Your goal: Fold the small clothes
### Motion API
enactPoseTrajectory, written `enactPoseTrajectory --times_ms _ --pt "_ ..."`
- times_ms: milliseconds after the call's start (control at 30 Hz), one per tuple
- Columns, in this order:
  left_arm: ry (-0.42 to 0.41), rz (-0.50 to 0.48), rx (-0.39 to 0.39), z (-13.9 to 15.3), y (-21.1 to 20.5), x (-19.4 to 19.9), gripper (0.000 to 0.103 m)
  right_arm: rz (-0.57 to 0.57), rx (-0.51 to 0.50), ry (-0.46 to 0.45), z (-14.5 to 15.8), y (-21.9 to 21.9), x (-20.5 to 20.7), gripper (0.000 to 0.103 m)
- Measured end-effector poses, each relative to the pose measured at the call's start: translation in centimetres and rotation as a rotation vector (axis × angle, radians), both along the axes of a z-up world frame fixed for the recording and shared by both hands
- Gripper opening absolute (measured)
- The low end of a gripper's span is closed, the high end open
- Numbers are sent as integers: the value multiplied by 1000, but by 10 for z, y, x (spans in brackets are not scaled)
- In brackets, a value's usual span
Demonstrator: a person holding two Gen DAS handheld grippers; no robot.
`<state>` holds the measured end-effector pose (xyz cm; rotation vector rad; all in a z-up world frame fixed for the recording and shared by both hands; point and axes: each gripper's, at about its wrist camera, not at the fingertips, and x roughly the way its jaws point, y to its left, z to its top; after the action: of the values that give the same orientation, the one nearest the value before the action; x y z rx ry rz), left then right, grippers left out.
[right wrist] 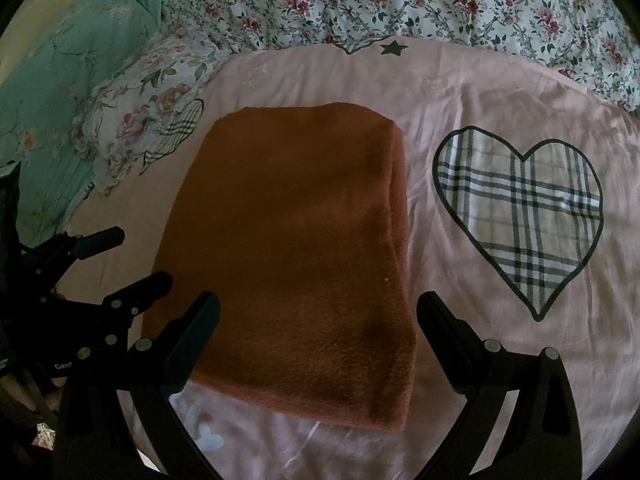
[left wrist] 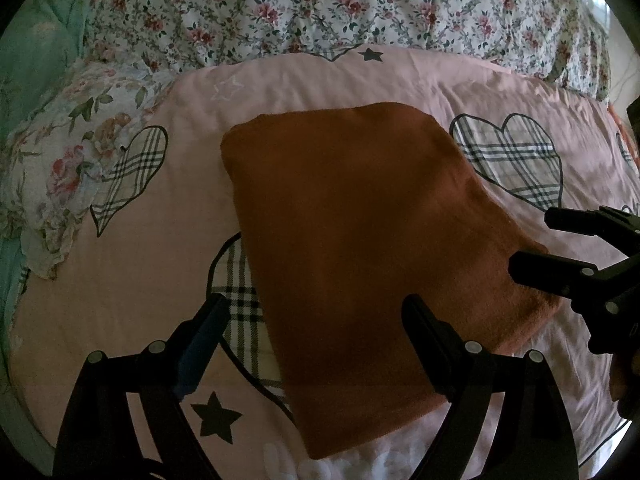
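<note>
A rust-orange cloth [left wrist: 352,240] lies folded into a flat rectangle on the pink bedsheet [left wrist: 160,264]. My left gripper [left wrist: 314,304] hovers over its near left corner, jaws wide apart and nothing pinched. In the right wrist view the same cloth [right wrist: 300,240] fills the middle. My right gripper [right wrist: 318,300] is open above its near edge, one finger on each side of the cloth's width. Each gripper shows in the other's view: the right gripper [left wrist: 536,240] at the cloth's right edge, the left gripper [right wrist: 136,258] at its left edge, both open.
The pink sheet carries plaid hearts [right wrist: 520,216] and black stars [left wrist: 216,420]. A floral quilt [left wrist: 320,4] is bunched along the far side. A floral pillow [left wrist: 68,176] and a teal blanket [right wrist: 60,92] lie at the left.
</note>
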<state>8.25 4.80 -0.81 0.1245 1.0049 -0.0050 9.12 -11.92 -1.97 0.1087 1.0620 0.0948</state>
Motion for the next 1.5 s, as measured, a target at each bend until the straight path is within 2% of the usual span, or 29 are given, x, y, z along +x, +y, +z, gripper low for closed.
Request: enactPoseTrajectory --times_ms 1500 --pt "2 10 -8 0 -3 14 97 -16 23 -15 0 -10 12 99"
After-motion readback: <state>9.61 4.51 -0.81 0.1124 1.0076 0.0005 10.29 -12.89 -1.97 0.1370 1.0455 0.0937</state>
